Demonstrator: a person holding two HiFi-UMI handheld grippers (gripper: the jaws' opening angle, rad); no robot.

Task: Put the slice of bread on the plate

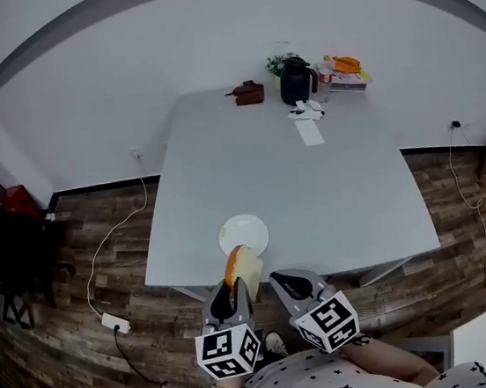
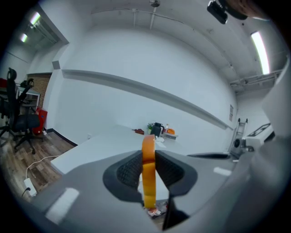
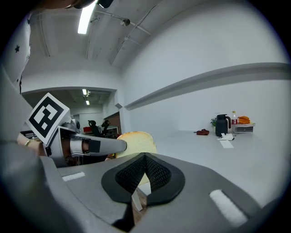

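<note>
A slice of bread (image 1: 244, 269) with an orange-brown crust stands on edge between the pads of my left gripper (image 1: 236, 292), which is shut on it. It hangs just off the near edge of the grey table (image 1: 351, 201), short of the white plate (image 1: 243, 234), which sits empty near that edge. In the left gripper view the slice (image 2: 148, 175) shows edge-on between the dark ribbed pads. My right gripper (image 1: 292, 285) is beside it on the right, shut with nothing in it. The right gripper view shows its pads (image 3: 154, 175) touching and the bread (image 3: 136, 141) off to the left.
At the table's far end stand a black kettle (image 1: 296, 80), a brown object (image 1: 249, 93), a box with orange items (image 1: 344, 73) and a strip of paper (image 1: 309, 131). A power strip (image 1: 113, 322) with cable lies on the wooden floor at the left. Office chairs (image 2: 18, 118) stand further left.
</note>
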